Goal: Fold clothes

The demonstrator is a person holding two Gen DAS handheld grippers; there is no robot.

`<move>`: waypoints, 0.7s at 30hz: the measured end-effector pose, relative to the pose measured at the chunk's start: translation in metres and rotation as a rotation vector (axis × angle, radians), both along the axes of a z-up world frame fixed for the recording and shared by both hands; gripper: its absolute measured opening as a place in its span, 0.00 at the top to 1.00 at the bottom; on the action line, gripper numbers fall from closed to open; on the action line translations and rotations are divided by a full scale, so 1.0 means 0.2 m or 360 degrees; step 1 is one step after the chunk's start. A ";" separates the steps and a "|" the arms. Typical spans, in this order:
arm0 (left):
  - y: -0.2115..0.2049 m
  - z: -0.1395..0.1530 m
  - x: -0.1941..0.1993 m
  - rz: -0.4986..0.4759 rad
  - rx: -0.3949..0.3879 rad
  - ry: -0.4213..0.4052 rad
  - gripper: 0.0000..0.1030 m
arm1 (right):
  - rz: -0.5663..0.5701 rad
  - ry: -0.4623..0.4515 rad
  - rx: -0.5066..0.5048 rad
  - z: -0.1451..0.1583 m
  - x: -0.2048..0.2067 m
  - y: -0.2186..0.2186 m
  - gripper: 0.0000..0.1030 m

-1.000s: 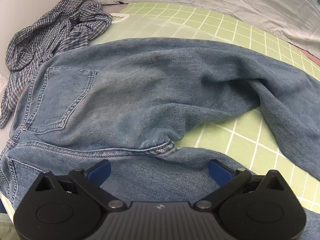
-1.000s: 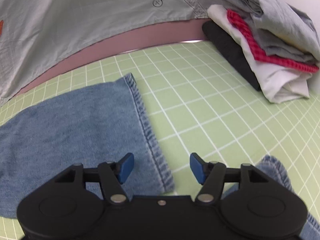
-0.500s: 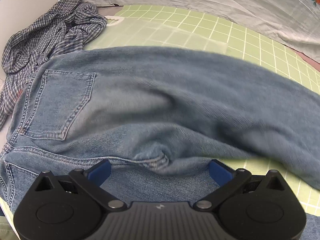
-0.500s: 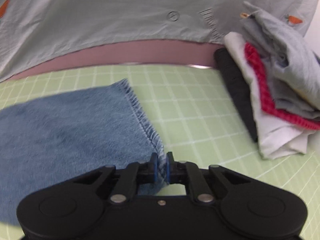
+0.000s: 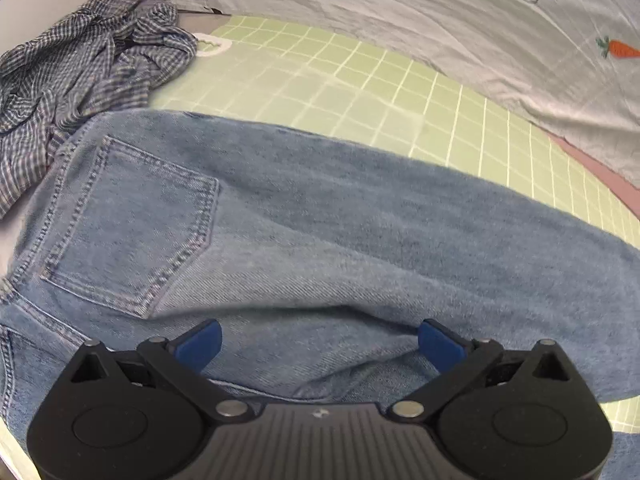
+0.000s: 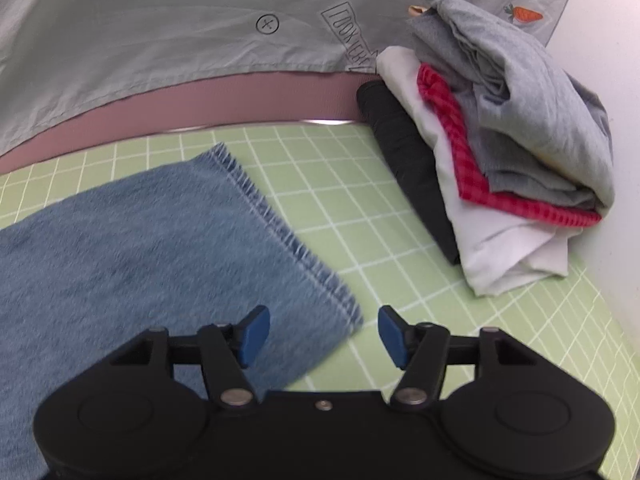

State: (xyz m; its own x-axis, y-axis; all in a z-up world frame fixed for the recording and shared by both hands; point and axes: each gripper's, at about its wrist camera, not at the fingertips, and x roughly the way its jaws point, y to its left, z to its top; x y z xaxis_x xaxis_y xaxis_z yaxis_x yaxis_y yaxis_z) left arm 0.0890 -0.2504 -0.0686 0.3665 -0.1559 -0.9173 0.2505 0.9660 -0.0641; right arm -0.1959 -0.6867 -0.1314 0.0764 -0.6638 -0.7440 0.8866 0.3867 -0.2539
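Blue jeans [image 5: 320,220] lie back side up on the green grid mat [image 5: 360,80], one back pocket [image 5: 132,232] showing at the left. My left gripper [image 5: 320,340] hangs open just above the seat of the jeans, nothing between its blue pads. In the right wrist view a jeans leg [image 6: 140,240] lies flat, its stitched hem [image 6: 280,224] running down to the fingers. My right gripper [image 6: 324,336] is opening. The hem corner lies under the gap between its pads, and neither pad presses on it.
A crumpled blue checked shirt [image 5: 80,64] lies at the mat's far left. A stack of folded clothes [image 6: 500,140], grey, red, white and black, stands at the right by a white wall. A grey sheet [image 6: 160,32] hangs beyond the mat's far edge.
The right gripper shut on the hem corner, carried the leg across, then let go. In the left view the far leg swung in and covered the green gap. The left gripper rose slightly.
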 end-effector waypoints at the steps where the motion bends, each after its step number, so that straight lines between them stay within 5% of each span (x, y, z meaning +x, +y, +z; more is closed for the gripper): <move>1: 0.03 0.03 0.03 0.0024 0.0005 -0.0039 0.00 | 0.0005 0.0001 0.0012 -0.02 0.00 0.03 0.34; 8: 0.32 0.09 0.31 0.0296 0.0222 -0.0276 0.00 | -0.0061 -0.0092 0.0092 -0.05 0.03 0.03 0.24; 14: 0.47 0.03 0.53 0.0406 0.0370 -0.0328 0.00 | -0.0317 -0.0306 0.0209 -0.06 -0.03 -0.13 0.22; 21: 0.59 -0.05 0.71 0.0494 0.0417 -0.0366 0.00 | -0.0448 -0.0361 0.0252 -0.11 -0.06 -0.19 0.19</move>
State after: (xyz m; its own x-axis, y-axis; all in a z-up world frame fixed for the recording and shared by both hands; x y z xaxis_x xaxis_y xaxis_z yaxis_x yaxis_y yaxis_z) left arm 0.2314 -0.1332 -0.0780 0.5577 0.2193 -0.8005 -0.0736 0.9737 0.2155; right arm -0.2083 -0.7254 -0.1534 0.0819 -0.5604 -0.8242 0.9903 0.1390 0.0039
